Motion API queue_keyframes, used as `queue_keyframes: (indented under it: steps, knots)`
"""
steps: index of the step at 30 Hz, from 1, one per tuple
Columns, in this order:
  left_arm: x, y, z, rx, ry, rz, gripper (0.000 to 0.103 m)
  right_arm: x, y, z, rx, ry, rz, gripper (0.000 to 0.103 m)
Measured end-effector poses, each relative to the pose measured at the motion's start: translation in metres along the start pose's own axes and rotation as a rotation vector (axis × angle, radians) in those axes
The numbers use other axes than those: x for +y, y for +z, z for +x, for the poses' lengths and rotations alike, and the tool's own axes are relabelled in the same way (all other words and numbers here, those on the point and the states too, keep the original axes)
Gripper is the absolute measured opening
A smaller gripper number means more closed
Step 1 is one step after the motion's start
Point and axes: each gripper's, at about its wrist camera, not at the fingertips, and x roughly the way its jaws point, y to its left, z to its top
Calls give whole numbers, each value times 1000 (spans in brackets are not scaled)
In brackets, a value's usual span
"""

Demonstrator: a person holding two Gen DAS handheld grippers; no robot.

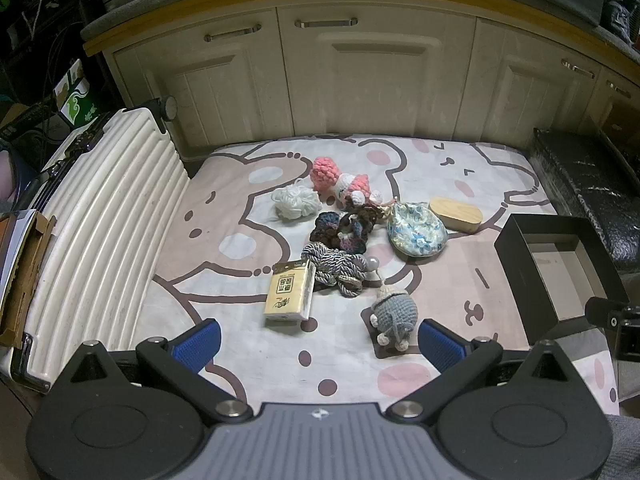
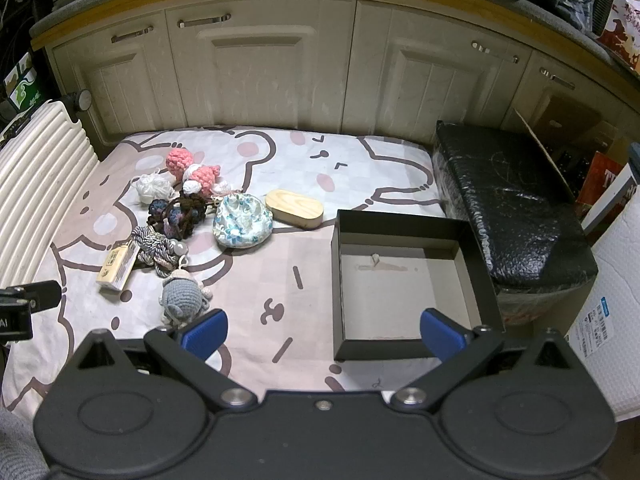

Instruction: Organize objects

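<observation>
A pile of small objects lies on the bear-print sheet (image 1: 224, 280): a tissue pack (image 1: 289, 295), a grey crochet doll (image 1: 394, 312), a knotted grey cord (image 1: 336, 270), a dark yarn piece (image 1: 342, 232), a floral pouch (image 1: 416, 230), a wooden oval box (image 1: 456, 214), a white yarn ball (image 1: 296, 202) and pink crochet toys (image 1: 340, 180). An open black box (image 2: 404, 280) stands to the right. My left gripper (image 1: 318, 342) is open above the sheet, near the doll. My right gripper (image 2: 324, 332) is open by the box's near left corner.
A white ribbed suitcase (image 1: 100, 232) lies along the left. Cream cabinet doors (image 1: 376, 84) stand behind. A black wrapped block (image 2: 508, 204) sits right of the box, with a white package (image 2: 616, 312) at far right.
</observation>
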Motion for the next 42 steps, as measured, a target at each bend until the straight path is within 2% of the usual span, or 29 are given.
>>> queue_keyframes:
  steps: [42]
  knots:
    - [0,0,0,6,-8,-2,103,-1,-1,1,13,-22,24,103]
